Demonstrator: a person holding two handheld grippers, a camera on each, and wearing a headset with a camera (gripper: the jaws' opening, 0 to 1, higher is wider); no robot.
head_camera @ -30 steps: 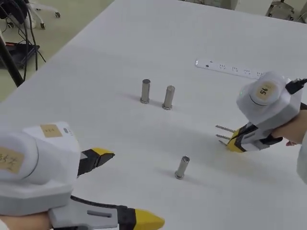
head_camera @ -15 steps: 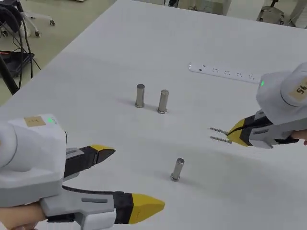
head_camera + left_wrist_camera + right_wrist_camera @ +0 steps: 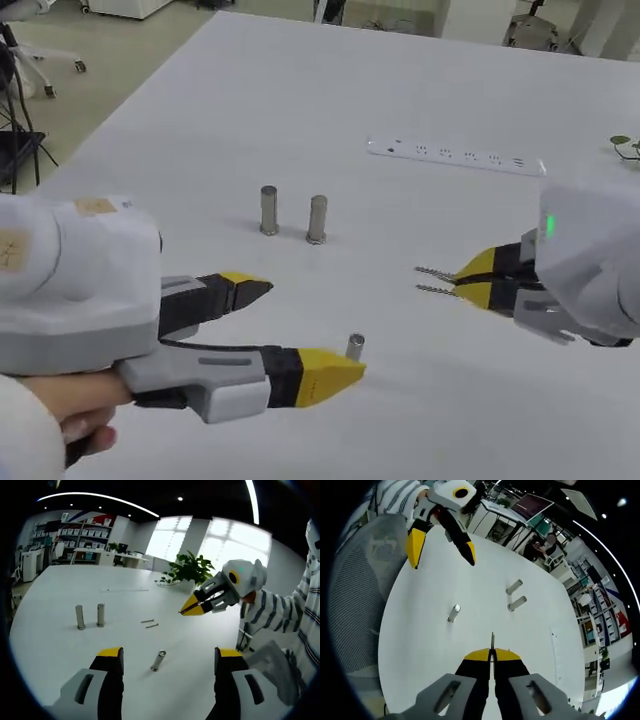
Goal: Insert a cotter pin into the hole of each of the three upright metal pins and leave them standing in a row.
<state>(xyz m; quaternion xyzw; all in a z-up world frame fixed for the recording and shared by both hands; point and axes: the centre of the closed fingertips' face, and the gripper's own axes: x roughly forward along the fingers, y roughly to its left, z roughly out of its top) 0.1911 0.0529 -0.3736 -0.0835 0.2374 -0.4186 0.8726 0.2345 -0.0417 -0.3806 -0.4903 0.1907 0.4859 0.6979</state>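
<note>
Head view: left gripper (image 3: 300, 330) spread before one upright pin, right gripper (image 3: 468, 280) closed beside two loose cotter pins (image 3: 433, 272).
All three metal pins stand with their long axes vertical on the white table (image 3: 400, 100). The far pair of metal pins (image 3: 268, 210) stands side by side, well apart from the near metal pin (image 3: 354, 346), whose base is hidden behind the left gripper's lower jaw. In the left gripper view that pin stands just ahead of the wide-open jaws, in line with the gap between them and untouched. The cotter pins lie flat and parallel, long axes in line with the right gripper, their ends just off its tips. In the left gripper view that gripper hangs clear above them. Its jaws are pressed together. The right gripper view shows a thin dark sliver past the tips, and I cannot tell whether it is gripped. A power strip (image 3: 455, 157) lies beyond.
</note>
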